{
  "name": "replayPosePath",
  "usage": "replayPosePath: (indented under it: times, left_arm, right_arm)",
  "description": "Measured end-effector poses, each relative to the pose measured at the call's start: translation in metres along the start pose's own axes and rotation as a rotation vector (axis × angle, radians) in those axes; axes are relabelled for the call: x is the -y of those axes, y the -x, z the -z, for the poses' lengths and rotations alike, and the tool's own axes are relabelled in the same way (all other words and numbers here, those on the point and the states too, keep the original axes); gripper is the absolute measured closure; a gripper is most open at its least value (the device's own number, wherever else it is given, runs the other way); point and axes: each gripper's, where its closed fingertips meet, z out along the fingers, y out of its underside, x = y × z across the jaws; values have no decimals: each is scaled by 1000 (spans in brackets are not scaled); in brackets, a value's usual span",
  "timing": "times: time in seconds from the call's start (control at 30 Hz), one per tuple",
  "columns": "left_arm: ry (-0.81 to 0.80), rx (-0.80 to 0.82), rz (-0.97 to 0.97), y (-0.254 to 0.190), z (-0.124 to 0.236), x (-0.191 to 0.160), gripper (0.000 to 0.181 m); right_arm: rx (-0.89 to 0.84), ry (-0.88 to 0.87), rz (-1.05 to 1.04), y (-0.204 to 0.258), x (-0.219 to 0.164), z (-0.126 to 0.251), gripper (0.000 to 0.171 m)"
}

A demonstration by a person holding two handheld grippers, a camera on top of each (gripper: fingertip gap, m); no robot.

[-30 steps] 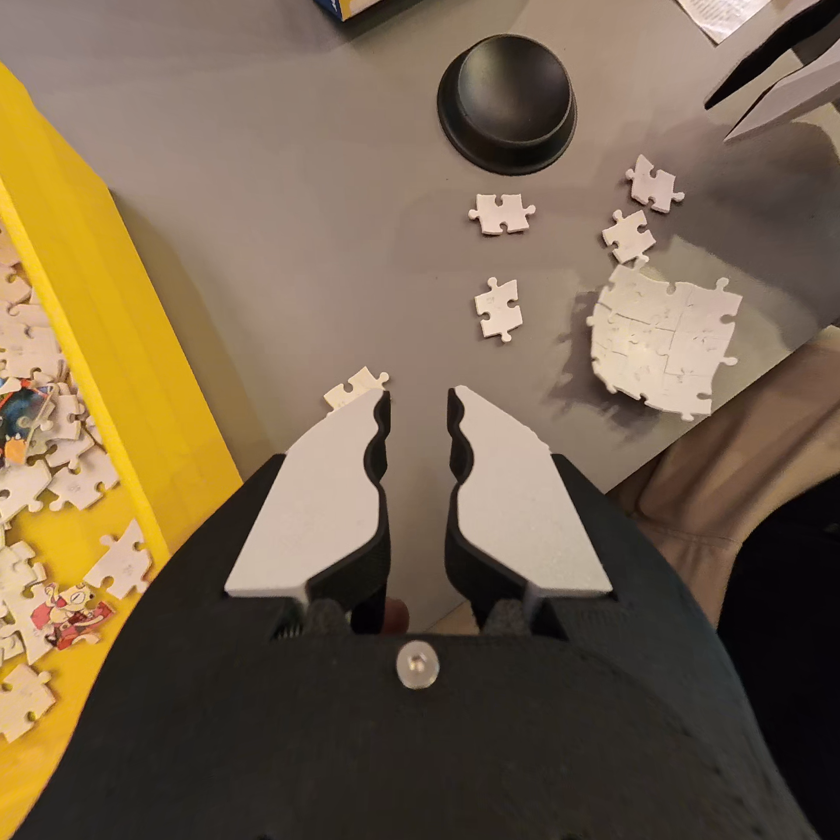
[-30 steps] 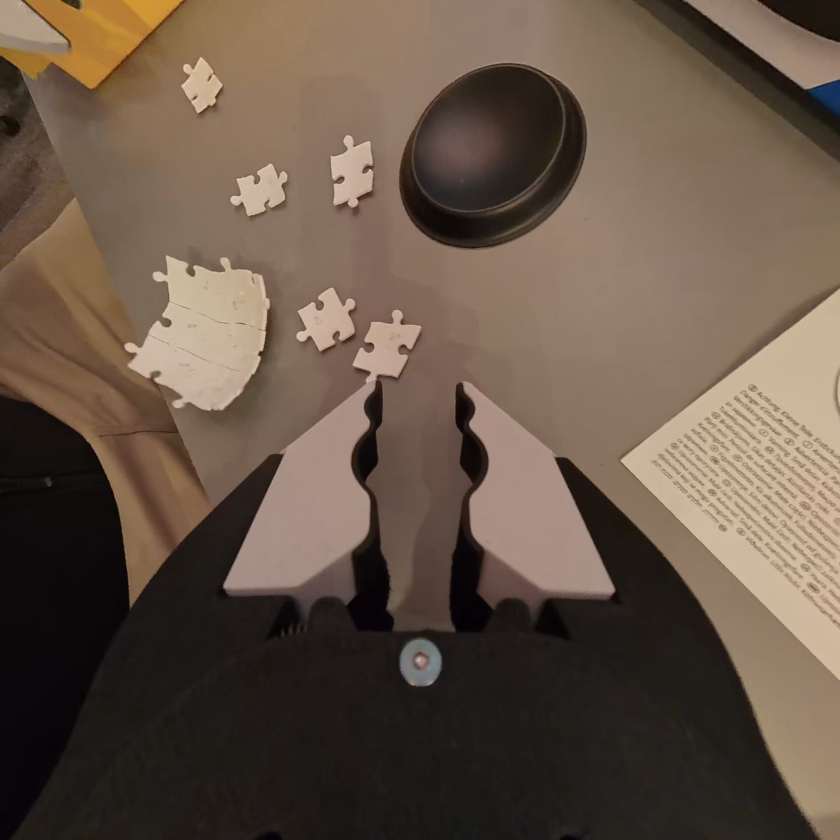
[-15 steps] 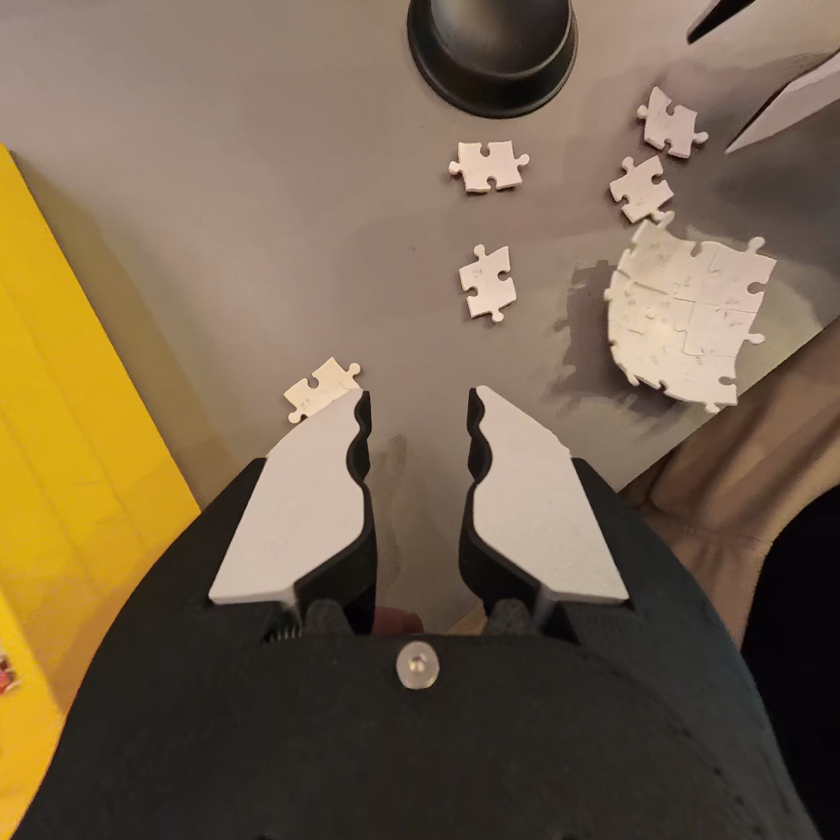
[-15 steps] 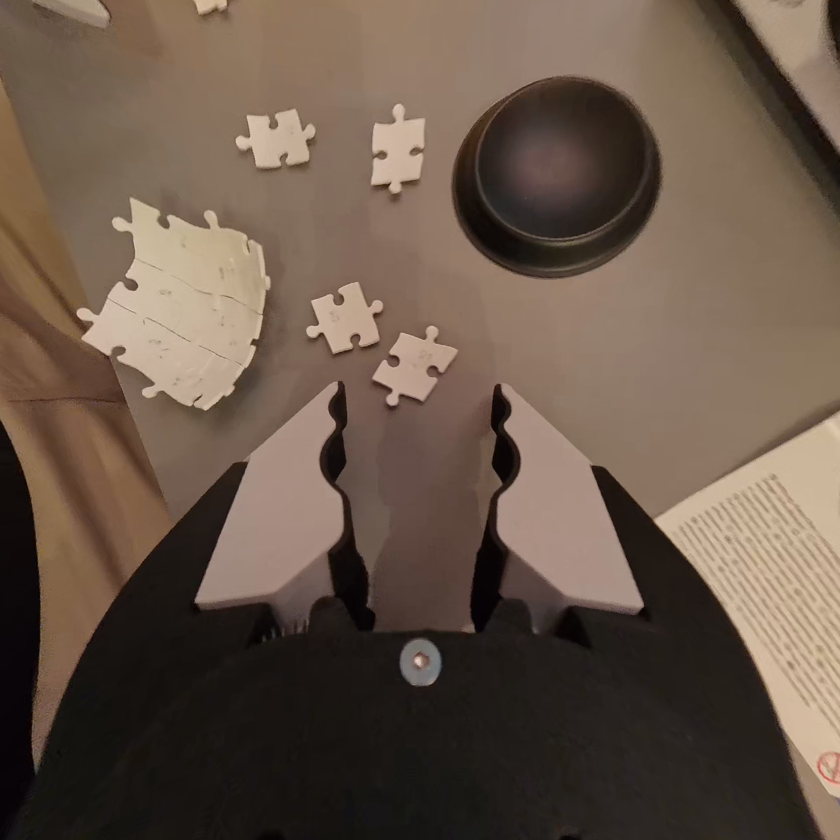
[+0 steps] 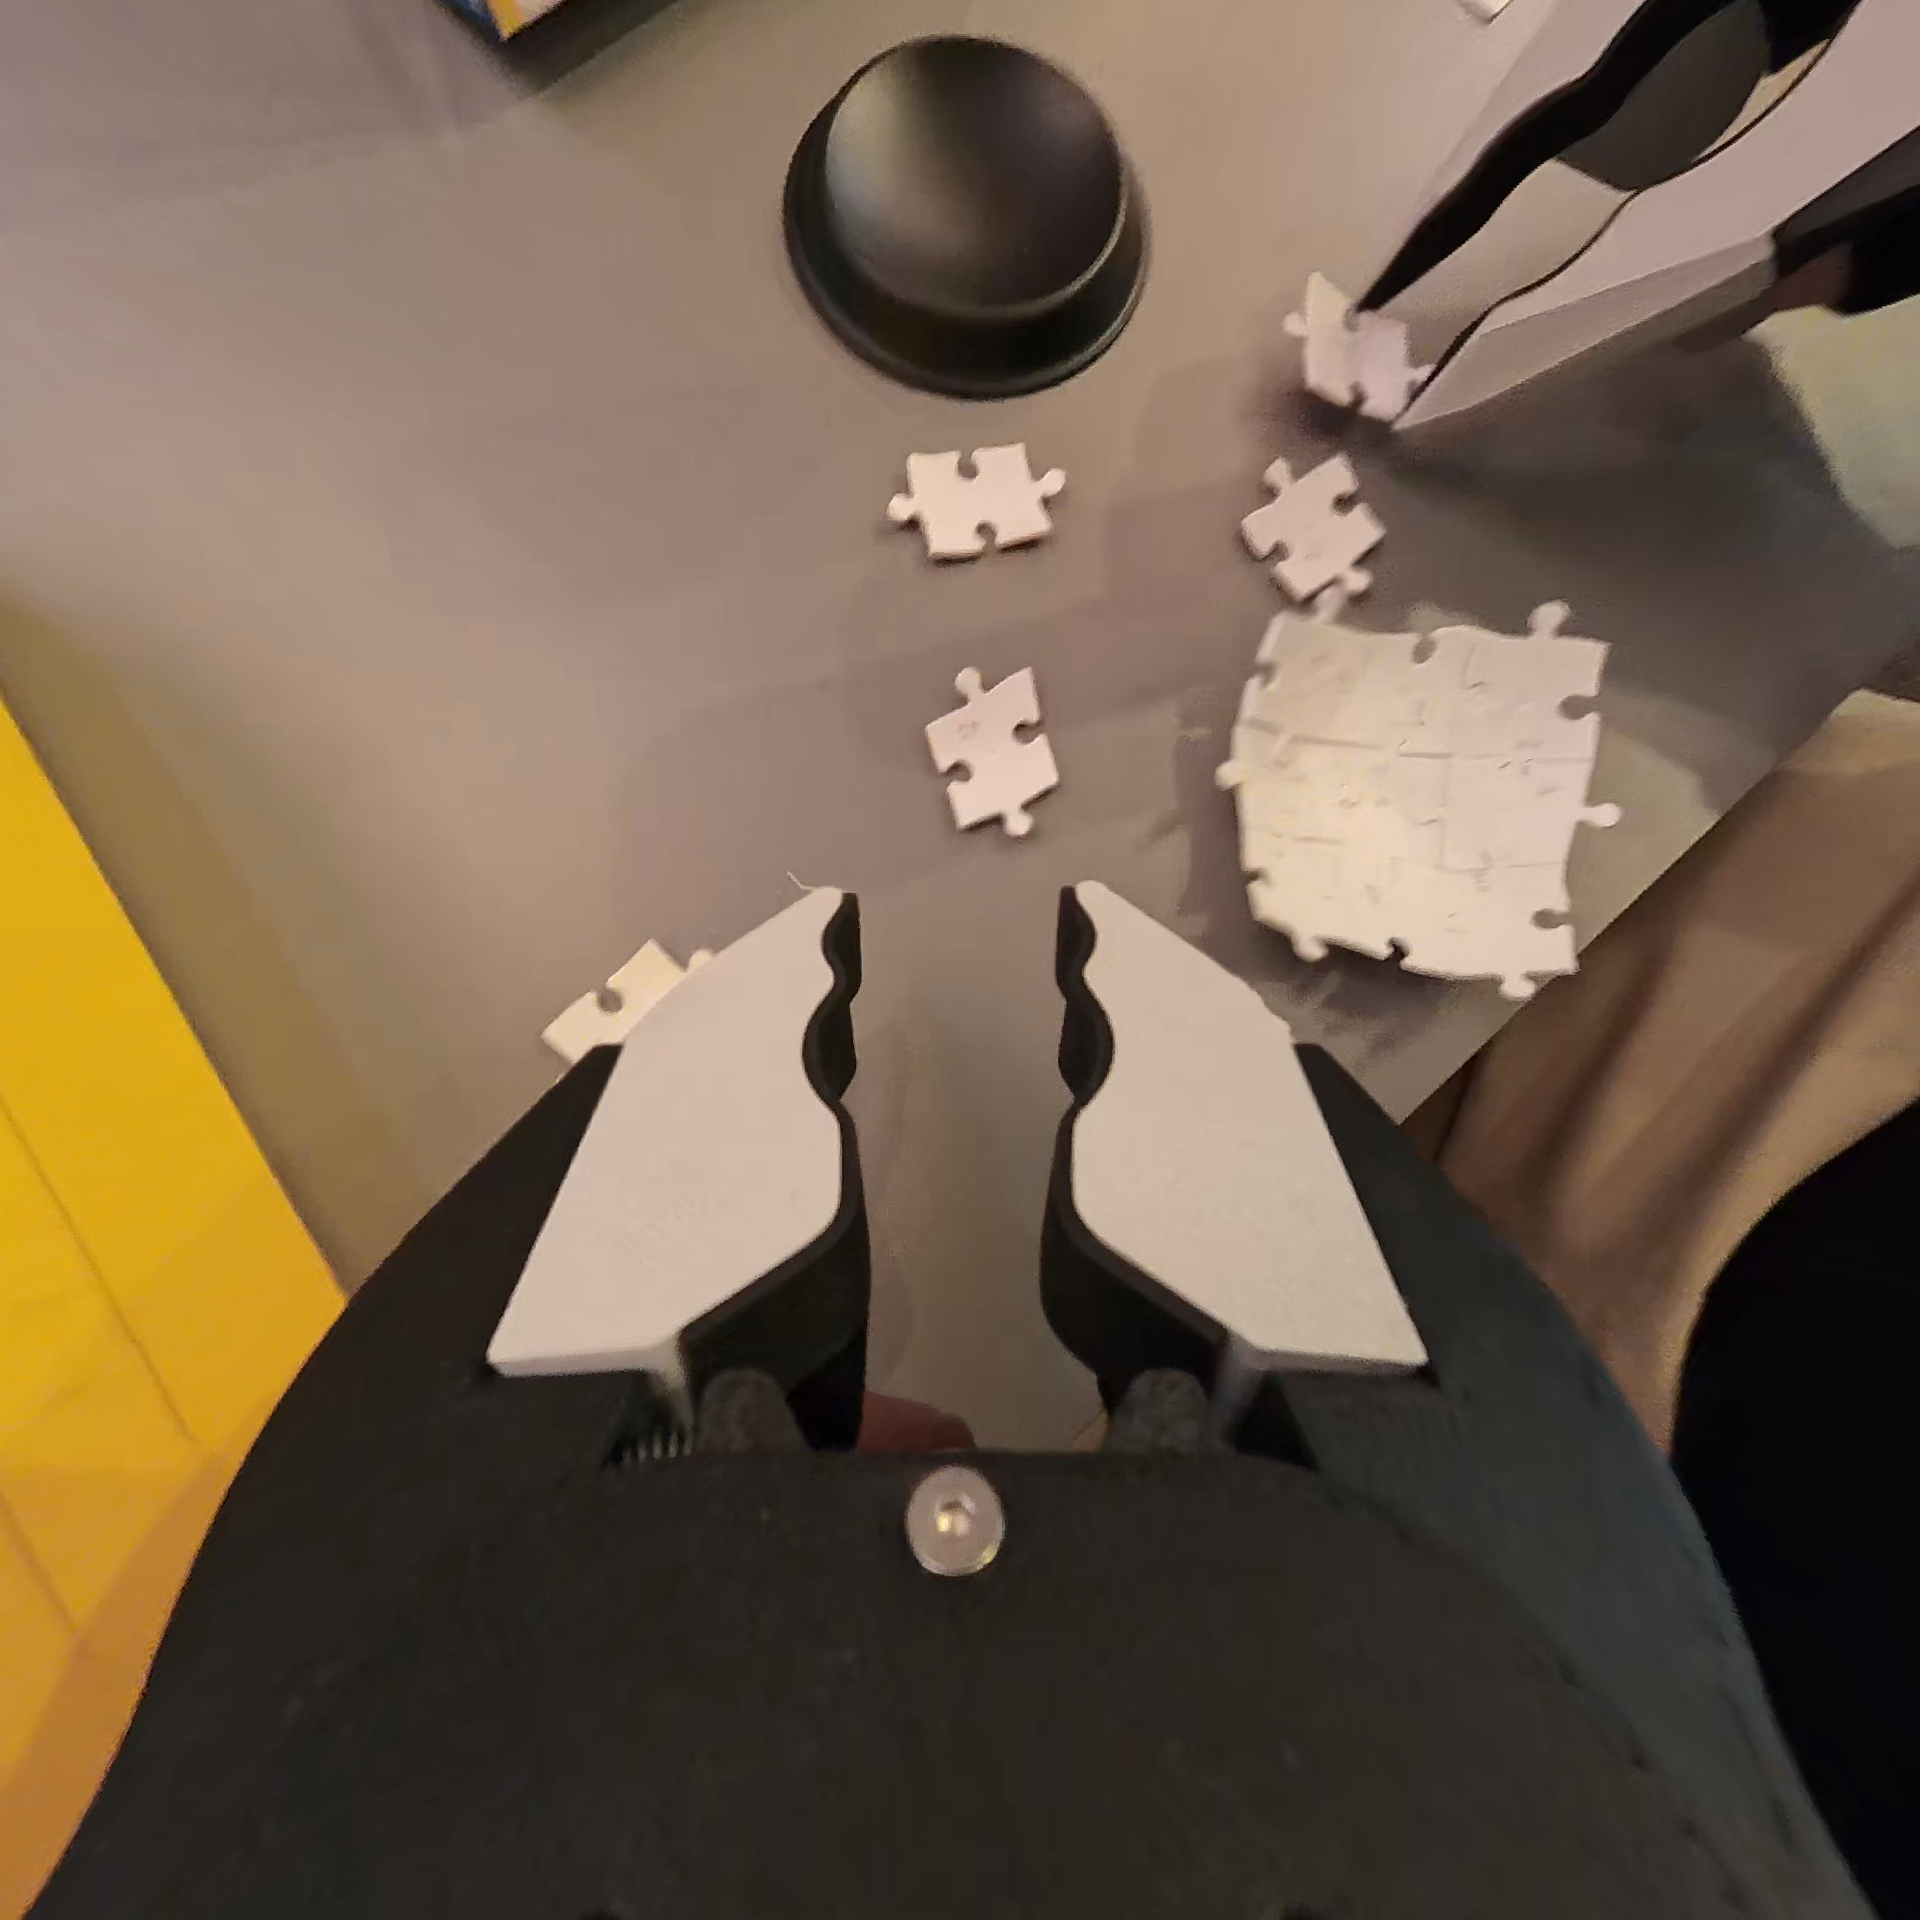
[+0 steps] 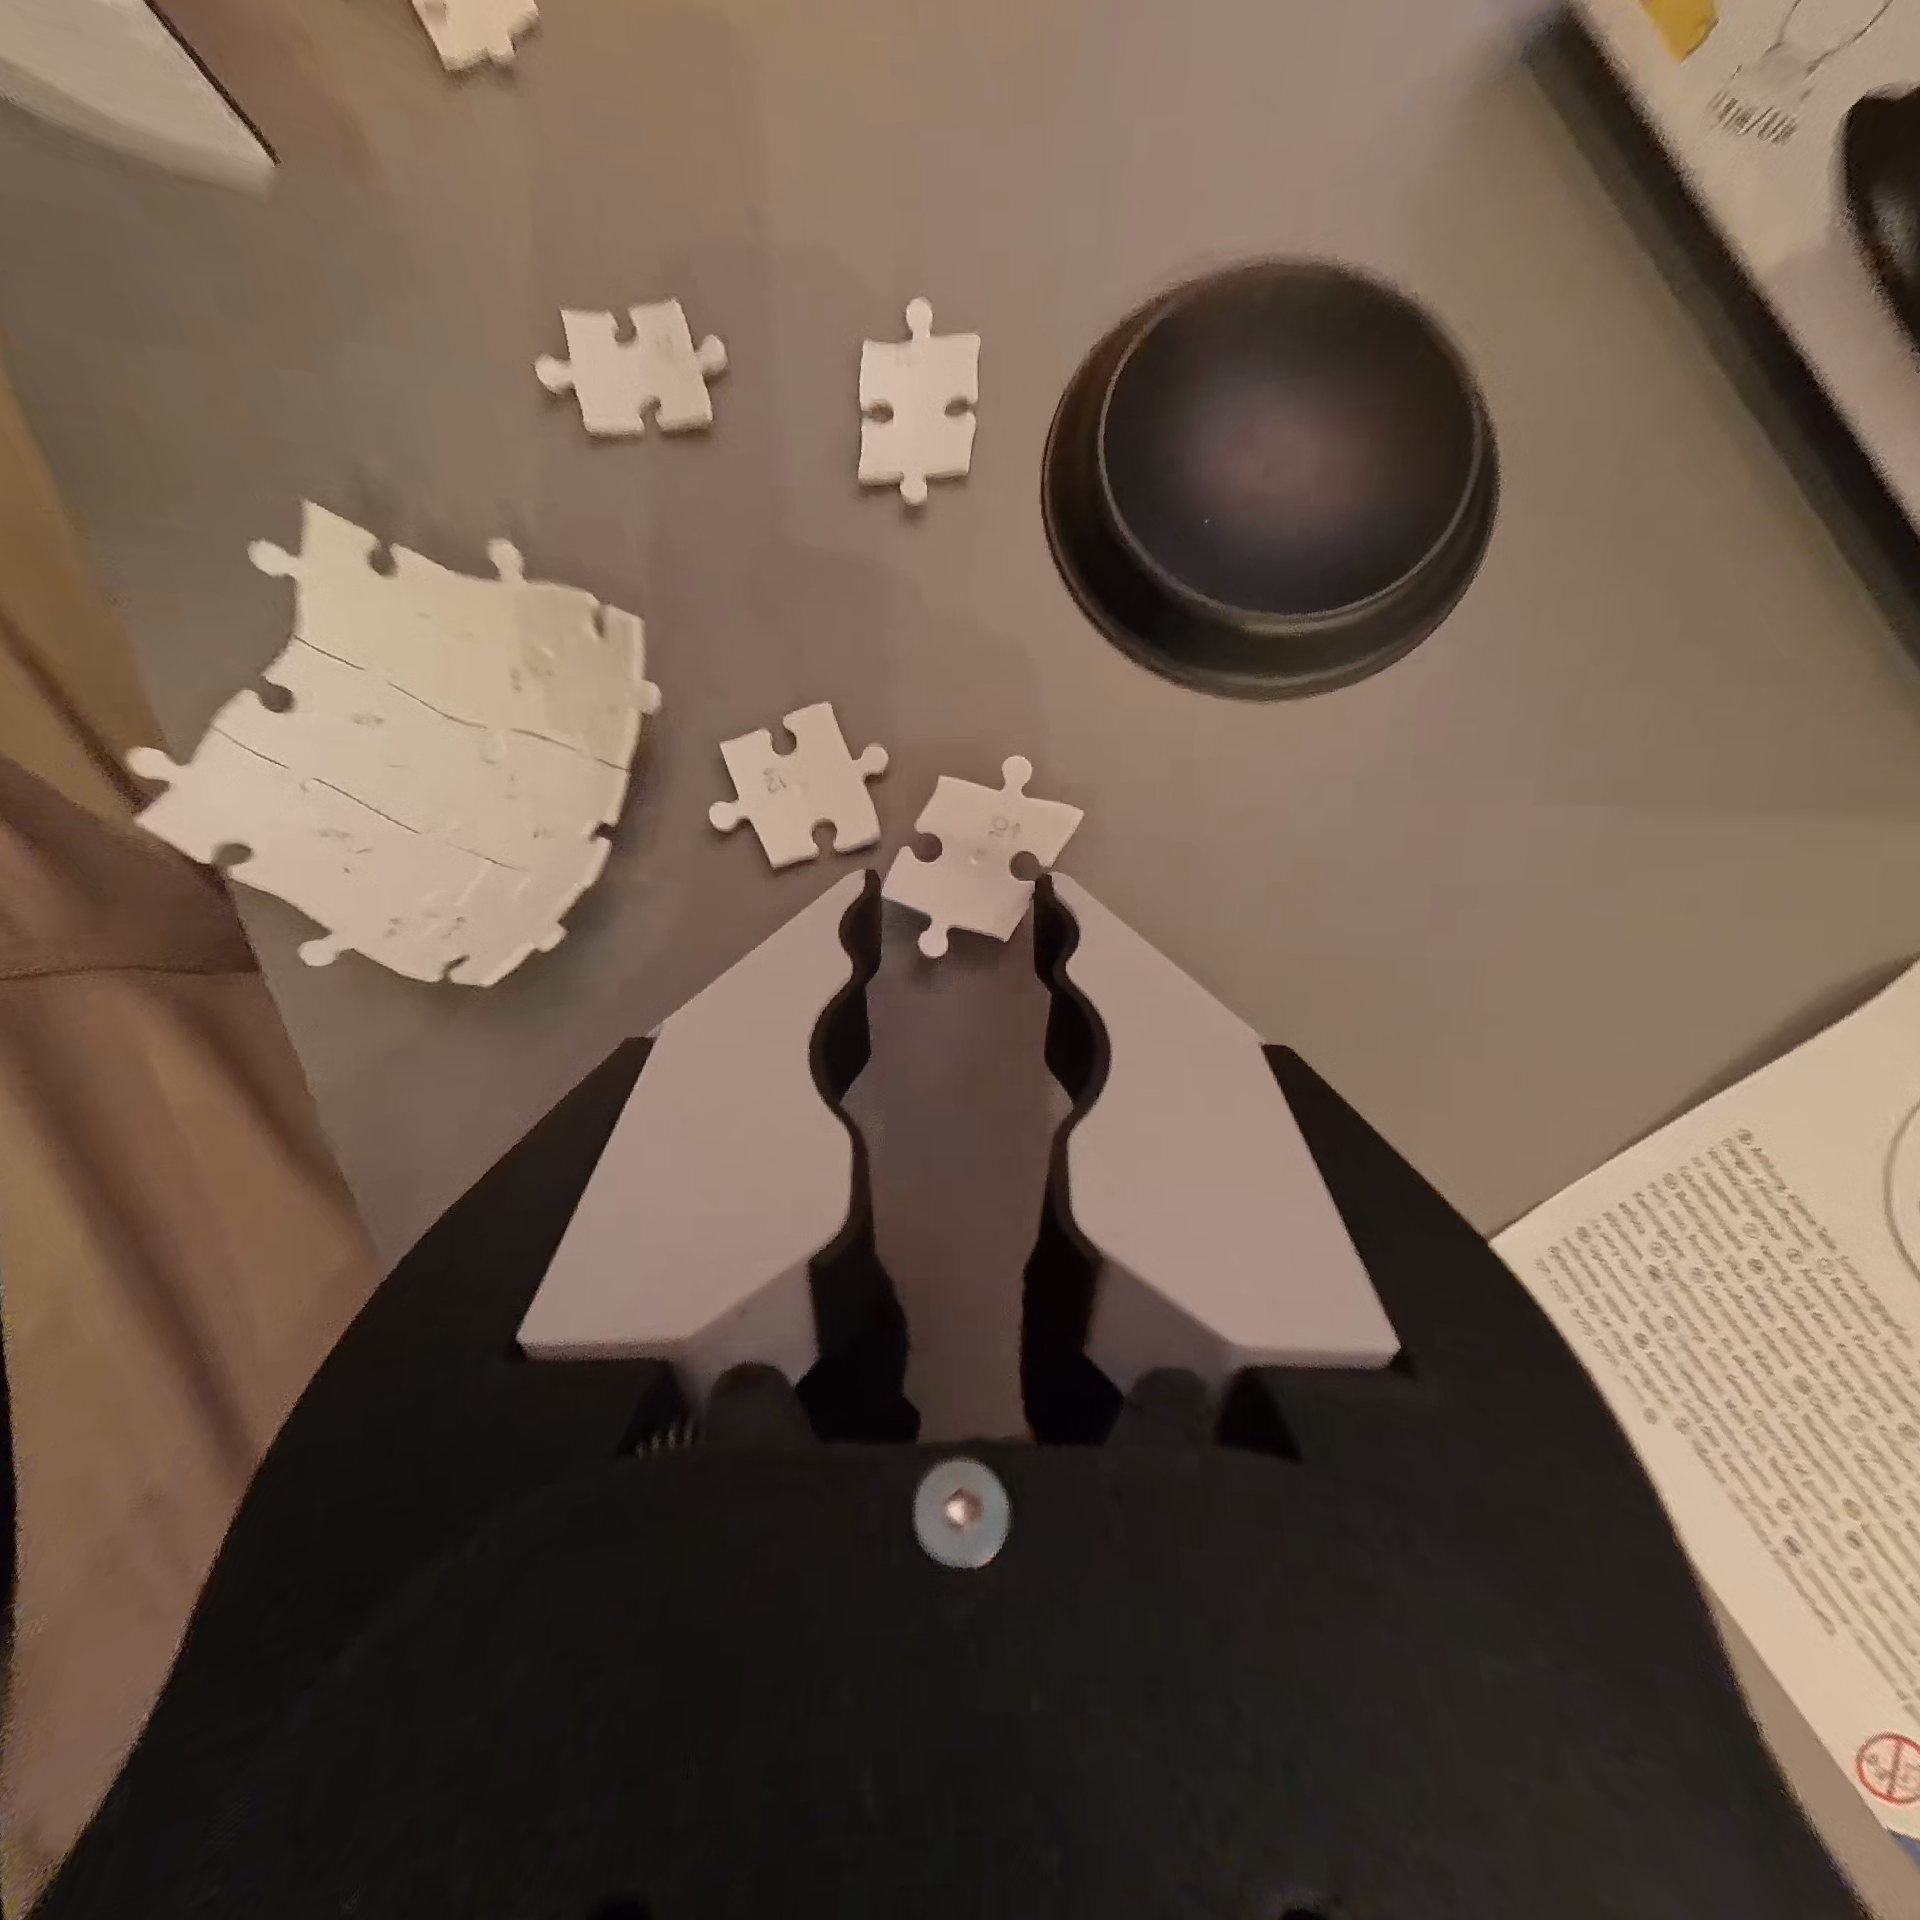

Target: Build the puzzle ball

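My right gripper (image 6: 958, 885) has closed onto a loose white puzzle piece (image 6: 987, 847) on the grey table; both fingertips touch its edges. It also shows in the left wrist view (image 5: 1351, 358), between the right gripper's tips. Another single piece (image 6: 800, 784) lies just left of it. The curved assembled section (image 6: 416, 758) (image 5: 1413, 800) lies near the table's front edge. My left gripper (image 5: 961, 902) is open and empty above the table, with a single piece (image 5: 992, 748) ahead of it and one piece (image 5: 623, 997) partly hidden under its left finger.
A black dome stand (image 5: 966, 208) (image 6: 1273, 499) sits farther back. A joined pair of pieces (image 5: 977, 499) and another single piece (image 5: 1314, 525) lie nearby. A yellow box (image 5: 104, 1195) stands at the left. A printed sheet (image 6: 1714, 1403) lies at the right. Tan fabric (image 6: 104, 1039) runs along the table edge. Some 15 centimeters of space lies between my two pairs of fingers. Between my right fingertips and the curved assembled section (image 5: 1413, 800) there is roughly 9 centimeters.
My right gripper moved forward to the nearest loose piece and its jaws narrowed onto it. My left gripper opened wider and drew back slightly, away from the yellow box.
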Motion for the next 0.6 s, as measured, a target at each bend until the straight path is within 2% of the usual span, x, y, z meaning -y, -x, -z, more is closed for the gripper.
replayPosePath:
  times: [0.17,0.3,0.37,0.43,0.53,0.6]
  left_arm:
    - [-124,-169,27,-39,-4,41,146]
    - [-229,-399,117,-78,-6,76,148]
    - [-252,-514,187,-90,-6,85,149]
    - [-252,-612,239,-96,-6,88,155]
    - [-289,-734,305,-98,0,91,168]
    - [-321,-800,317,-97,9,97,167]
  right_arm:
    - [36,-216,42,17,44,31,143]
    - [36,-334,129,39,73,48,143]
    - [24,-365,195,50,81,52,143]
    - [-34,-369,242,49,84,55,143]
    - [-30,-402,262,50,88,60,143]
    - [-42,-395,293,51,87,59,143]
